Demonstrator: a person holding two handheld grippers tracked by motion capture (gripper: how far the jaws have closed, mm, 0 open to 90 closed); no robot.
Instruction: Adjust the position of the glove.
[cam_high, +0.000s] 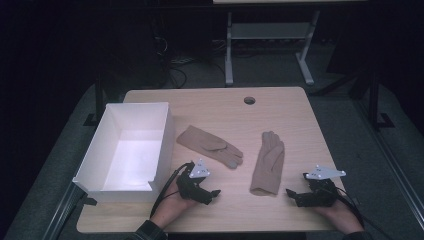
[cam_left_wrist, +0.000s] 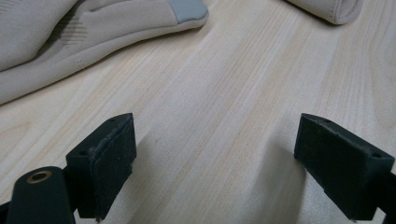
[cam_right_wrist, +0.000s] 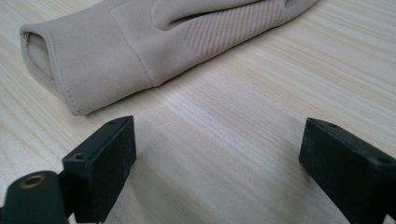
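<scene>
The left gripper (cam_high: 215, 193) has its jaws spread wide, with nothing between them but bare wood; in the left gripper view the two black pads (cam_left_wrist: 109, 161) stand well apart over the table (cam_left_wrist: 224, 116). Ahead of them lies the left glove (cam_left_wrist: 70, 32), its grey fingertip patch pointing across the top of that view, near the jaws but not touching them. The cuff of the other glove peeks in at the upper right corner.

The right gripper (cam_high: 290, 192) is likewise released, jaws wide and empty, resting low over the table. In the right gripper view the right glove (cam_right_wrist: 154, 42) lies just ahead, its open cuff turned toward the left jaw, close but apart from it.

From the high view, the left glove (cam_high: 210, 145) lies flat and slanted near the table's middle, fingers toward the near right. The right glove (cam_high: 268, 162) lies lengthwise, fingers pointing away, cuff toward the near edge. The two gloves are apart from each other. A white box (cam_high: 127, 150), open on top, sits at the table's left side, just beside the left gripper. Open wood lies between the grippers and along the near edge.

Both hands come in from the bottom edge, each gripper angled inward, the left pointing right, the right pointing left.
</scene>
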